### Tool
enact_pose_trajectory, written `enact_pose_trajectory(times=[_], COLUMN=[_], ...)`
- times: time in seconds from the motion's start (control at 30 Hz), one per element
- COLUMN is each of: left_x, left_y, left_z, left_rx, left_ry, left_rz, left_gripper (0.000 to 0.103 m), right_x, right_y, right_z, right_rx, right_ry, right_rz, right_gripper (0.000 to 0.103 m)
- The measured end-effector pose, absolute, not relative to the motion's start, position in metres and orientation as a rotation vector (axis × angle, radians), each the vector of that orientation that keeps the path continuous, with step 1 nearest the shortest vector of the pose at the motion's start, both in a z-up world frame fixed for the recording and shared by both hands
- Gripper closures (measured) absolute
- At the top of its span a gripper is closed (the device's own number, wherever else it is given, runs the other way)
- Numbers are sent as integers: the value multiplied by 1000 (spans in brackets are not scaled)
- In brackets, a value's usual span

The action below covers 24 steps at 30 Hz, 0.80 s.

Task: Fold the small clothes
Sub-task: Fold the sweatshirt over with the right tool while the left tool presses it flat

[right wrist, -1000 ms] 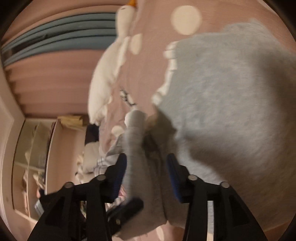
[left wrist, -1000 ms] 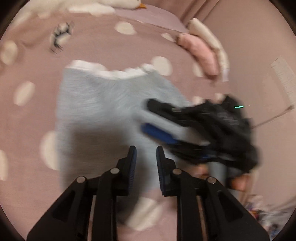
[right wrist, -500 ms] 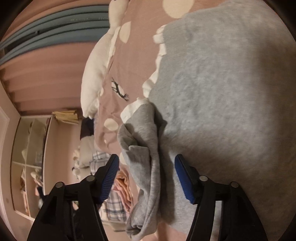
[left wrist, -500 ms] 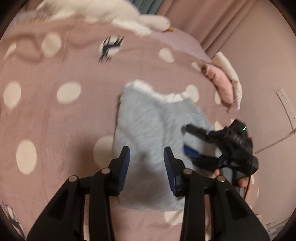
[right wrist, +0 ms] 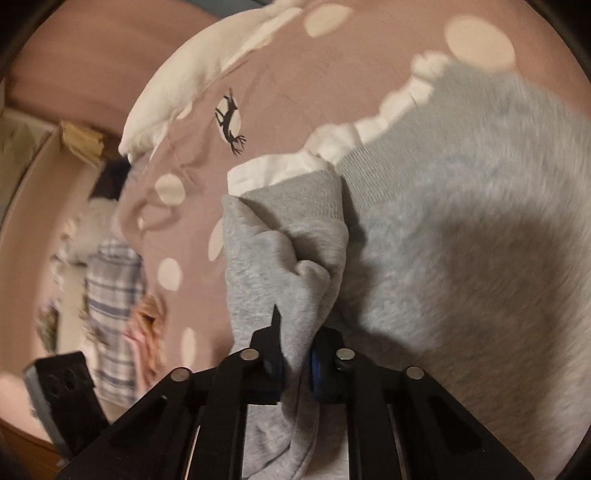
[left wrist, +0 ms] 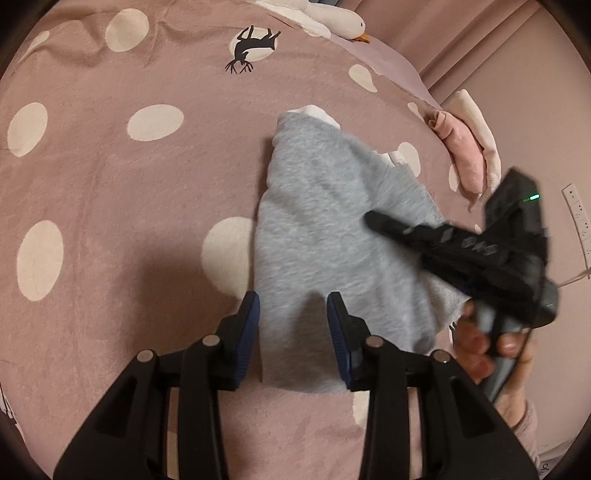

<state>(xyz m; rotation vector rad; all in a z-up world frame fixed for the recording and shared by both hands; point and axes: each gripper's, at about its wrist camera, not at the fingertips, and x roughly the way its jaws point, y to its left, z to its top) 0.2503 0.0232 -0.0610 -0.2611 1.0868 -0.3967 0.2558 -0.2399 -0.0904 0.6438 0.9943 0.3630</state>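
Observation:
A small grey sweatshirt [left wrist: 325,236] with a white frilled collar lies on the pink dotted bedspread [left wrist: 110,192]. My left gripper [left wrist: 293,325] is open, its jaws straddling the garment's near left edge just above it. My right gripper [left wrist: 373,219] reaches in from the right over the garment. In the right wrist view my right gripper [right wrist: 295,360] is shut on the grey sleeve [right wrist: 280,258], which bunches up between the jaws beside the body of the sweatshirt [right wrist: 461,221].
A white goose plush [left wrist: 325,18] lies at the bed's far edge. Folded pink and cream clothes [left wrist: 469,155] sit at the right. A plaid garment [right wrist: 110,295] and other clothes lie off the bed in the right wrist view.
My right gripper has closed on the grey sleeve. My left gripper has opened wider and pulled back from the sweatshirt, which is now narrower on its right side.

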Motion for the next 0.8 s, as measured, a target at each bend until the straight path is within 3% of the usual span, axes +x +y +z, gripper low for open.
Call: enact_pose_trajectory(times=[0.33, 0.63, 0.8], left_x=[248, 248, 248], left_y=[7, -35, -57], left_z=[-59, -65, -59], left_rx=[-270, -226, -197], left_ry=[1062, 1083, 1058], left_rz=[-437, -485, -517], left_gripper=[64, 64, 64], right_x=[244, 250, 251], right_y=[-307, -366, -367], right_z=[4, -72, -87], right_rx=[468, 489, 510], right_ry=[782, 910, 961], right_rz=[282, 118, 98], right_gripper=[93, 93, 90])
